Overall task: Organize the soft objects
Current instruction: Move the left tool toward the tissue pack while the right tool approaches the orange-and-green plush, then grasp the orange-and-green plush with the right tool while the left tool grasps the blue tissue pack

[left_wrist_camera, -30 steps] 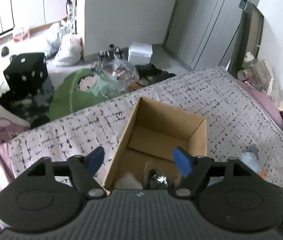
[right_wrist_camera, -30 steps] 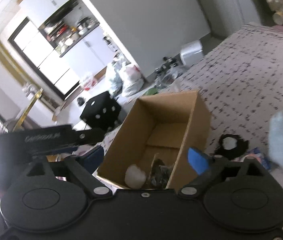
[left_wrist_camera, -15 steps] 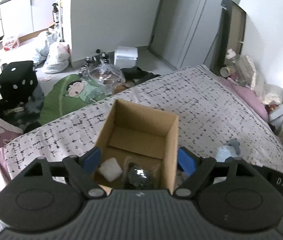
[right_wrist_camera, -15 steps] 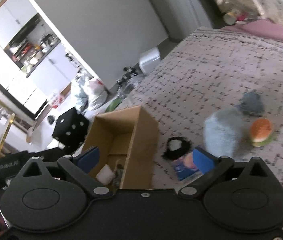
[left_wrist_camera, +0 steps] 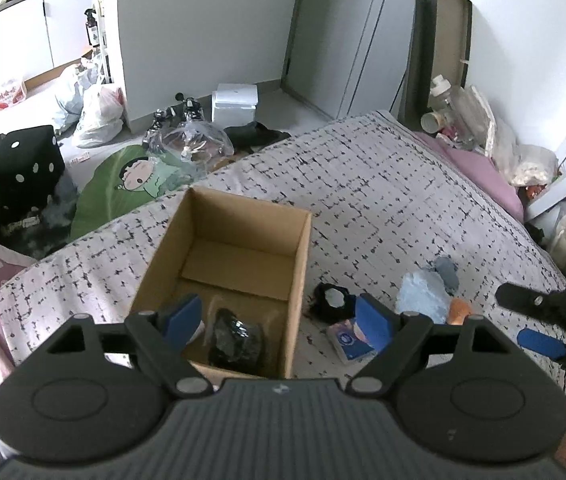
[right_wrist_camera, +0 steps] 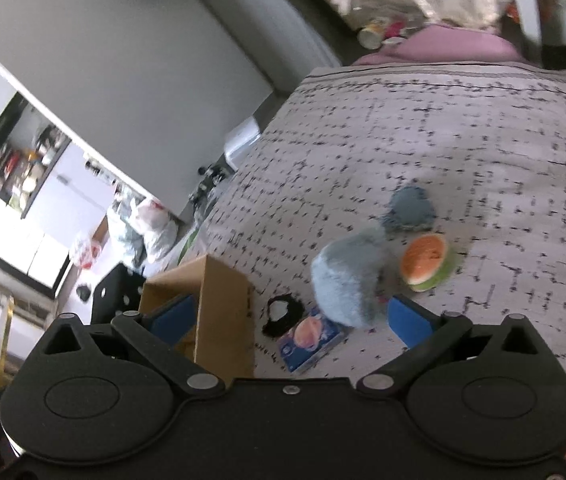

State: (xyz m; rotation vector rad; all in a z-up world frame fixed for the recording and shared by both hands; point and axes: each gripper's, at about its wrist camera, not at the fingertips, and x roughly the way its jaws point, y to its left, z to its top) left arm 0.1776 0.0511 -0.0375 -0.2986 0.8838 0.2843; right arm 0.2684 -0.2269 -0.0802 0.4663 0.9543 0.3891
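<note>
An open cardboard box [left_wrist_camera: 303,248] stands on the patterned bedspread; a dark crumpled item [left_wrist_camera: 237,338] lies inside it. My left gripper [left_wrist_camera: 281,318] is open and empty above the box's near end. Right of the box lie a black fluffy ring [left_wrist_camera: 333,300], a blue packet [left_wrist_camera: 349,342], a light blue plush [left_wrist_camera: 423,294] and a watermelon-slice plush [right_wrist_camera: 425,262]. My right gripper [right_wrist_camera: 291,318] is open and empty, hovering near the blue plush [right_wrist_camera: 349,280], the packet [right_wrist_camera: 311,340] and the ring [right_wrist_camera: 283,314]. The box also shows in the right wrist view [right_wrist_camera: 223,312].
The bed [left_wrist_camera: 383,184] runs to a pink pillow [left_wrist_camera: 479,172] at the far right. Beyond the bed's edge the floor holds a black dice cube [left_wrist_camera: 23,168], a green cushion [left_wrist_camera: 123,184], plastic bags [left_wrist_camera: 91,112] and a white container [left_wrist_camera: 235,100].
Both grippers have drawn back from the box. The right gripper has swung right toward the plush toys on the bedspread. Both stay open.
</note>
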